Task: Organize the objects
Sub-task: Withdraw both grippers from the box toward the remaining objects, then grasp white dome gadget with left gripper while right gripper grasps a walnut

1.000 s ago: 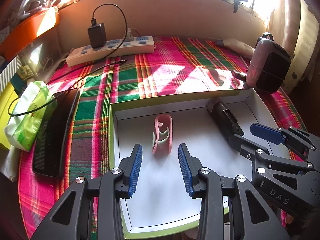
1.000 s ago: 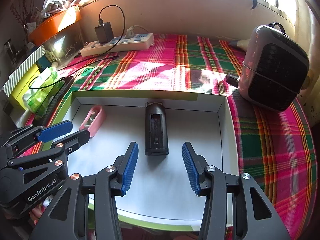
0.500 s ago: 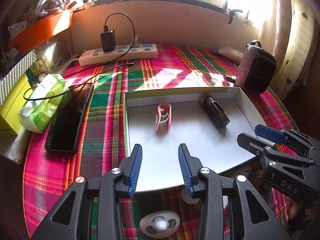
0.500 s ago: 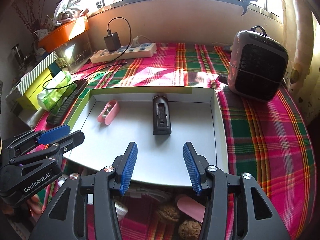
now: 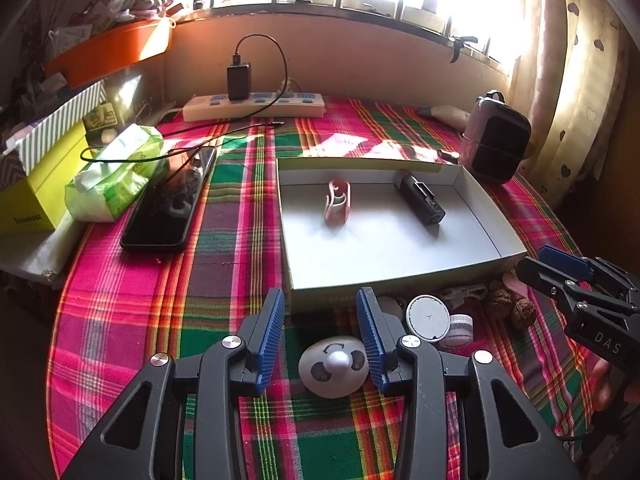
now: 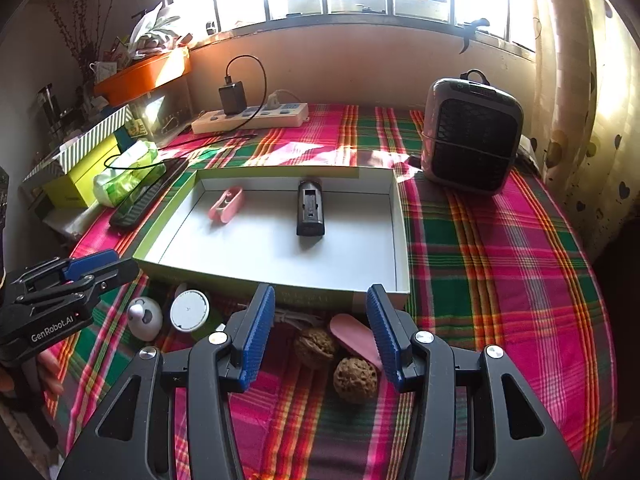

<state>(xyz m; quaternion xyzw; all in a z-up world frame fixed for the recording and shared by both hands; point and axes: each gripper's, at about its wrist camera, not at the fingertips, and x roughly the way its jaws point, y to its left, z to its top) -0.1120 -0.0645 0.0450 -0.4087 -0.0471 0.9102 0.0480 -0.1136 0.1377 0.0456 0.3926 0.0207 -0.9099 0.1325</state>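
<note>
The small things to tidy lie in a row on the checked cloth [image 5: 224, 312], just in front of the near wall of the white box [image 5: 400, 288]. Already in the box are a pink clip [image 5: 338, 202] and a black stick [image 5: 424, 204], well apart from each other.

The round white toy with a panda face [image 5: 334, 366] lies right between the tips of the left gripper [image 5: 320, 336]. Its jaws are open and hold nothing; the pads look close to the toy but do not press it. This gripper is the nearer one, and I think it only needs to go down and close.

Two walnuts [image 6: 354, 378] and a flat pink piece [image 6: 356, 336] lie between the tips of the right gripper [image 6: 320, 336]. It is open and empty too. The pink piece slants across the gap.

Both grippers tilt down toward the cloth, side by side.
</note>
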